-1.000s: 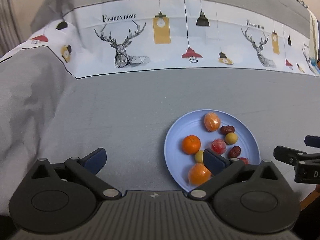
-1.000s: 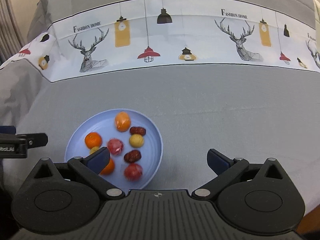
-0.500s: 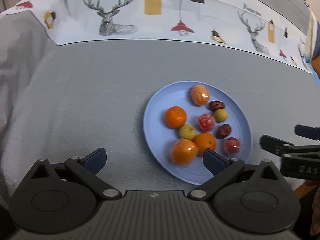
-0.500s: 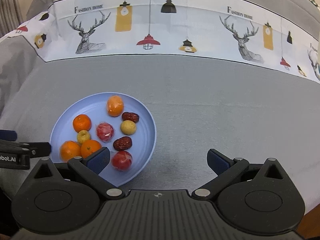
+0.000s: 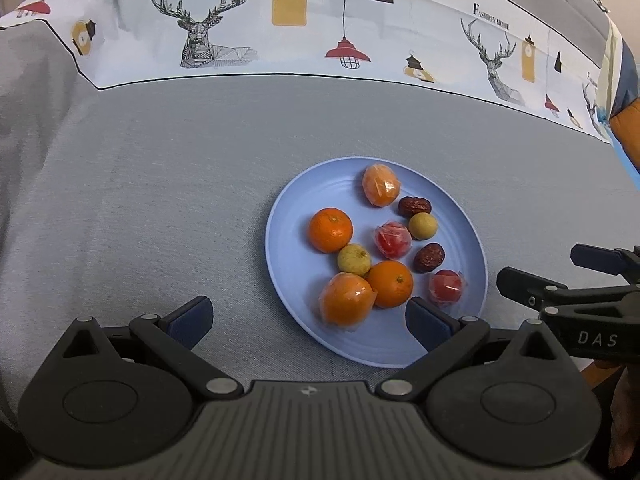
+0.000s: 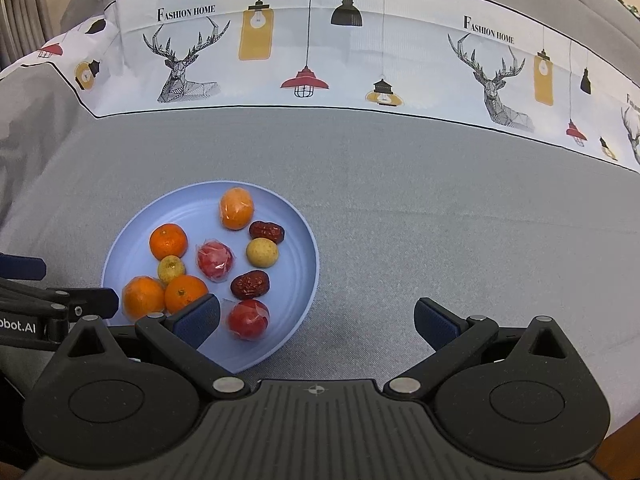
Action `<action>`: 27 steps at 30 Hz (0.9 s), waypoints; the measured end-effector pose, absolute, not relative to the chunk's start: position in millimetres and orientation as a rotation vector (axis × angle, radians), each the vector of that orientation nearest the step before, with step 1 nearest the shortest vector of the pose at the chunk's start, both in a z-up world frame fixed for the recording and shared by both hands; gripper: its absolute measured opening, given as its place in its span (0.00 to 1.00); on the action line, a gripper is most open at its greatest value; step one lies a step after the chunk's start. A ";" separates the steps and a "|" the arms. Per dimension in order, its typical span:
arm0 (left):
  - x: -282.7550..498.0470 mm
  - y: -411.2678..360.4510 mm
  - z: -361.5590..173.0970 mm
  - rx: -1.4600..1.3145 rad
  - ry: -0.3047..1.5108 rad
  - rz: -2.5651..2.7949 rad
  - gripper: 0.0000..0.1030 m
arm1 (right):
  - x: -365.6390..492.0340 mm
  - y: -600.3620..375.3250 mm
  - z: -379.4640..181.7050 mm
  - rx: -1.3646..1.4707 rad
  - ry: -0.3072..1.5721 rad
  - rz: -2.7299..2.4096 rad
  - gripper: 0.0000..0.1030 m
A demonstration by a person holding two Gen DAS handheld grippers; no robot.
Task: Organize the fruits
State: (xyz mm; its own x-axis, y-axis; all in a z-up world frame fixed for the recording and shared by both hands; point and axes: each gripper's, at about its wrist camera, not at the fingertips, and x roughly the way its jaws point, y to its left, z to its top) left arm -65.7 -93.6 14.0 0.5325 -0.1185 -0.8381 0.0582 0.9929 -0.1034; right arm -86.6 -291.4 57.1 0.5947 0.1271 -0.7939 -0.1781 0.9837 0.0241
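Left wrist view showed the words "FASHION HOME" printed twice on the white band of the tablecloth (image 5: 320,40), above line-drawn stags and hanging lamps, and the letters "DAS" in white on the body of the right claw (image 5: 536,276) that reached in from the right edge. Right wrist view repeated "FASHION HOME" on the same band and showed "bot.AI" on the left claw (image 6: 60,284) entering from the left edge, a fragment that the other view did not carry. Both claws stood spread wide and held nothing; the left claw (image 5: 308,320) had its right fingertip over the near rim of the blue plate (image 5: 288,208), and the right claw (image 6: 318,320) had its left fingertip over that plate's near part. The blue plate (image 6: 132,236) sat on the grey cloth of the worktop and carried all the fruit: two bare oranges (image 5: 330,229), two oranges in clear wrap (image 5: 381,185), two red wrapped fruits (image 5: 393,240), two dark red dates (image 5: 414,206) and two small yellow fruits (image 5: 353,258). Only the left wrist view caught an orange and blue object (image 5: 624,120) at the far right edge, too cropped to identify; only the right wrist view caught grey ribbed folds (image 6: 20,8) at the upper left.
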 end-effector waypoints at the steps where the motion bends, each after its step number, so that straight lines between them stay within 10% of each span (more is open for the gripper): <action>1: -65.7 -93.5 14.2 -0.065 1.004 -0.107 0.99 | -86.5 -291.5 57.2 -0.061 0.917 0.177 0.99; 27: -62.1 -99.7 11.9 -0.058 1.018 -0.129 0.99 | -83.6 -289.5 58.6 -0.082 0.915 0.190 0.99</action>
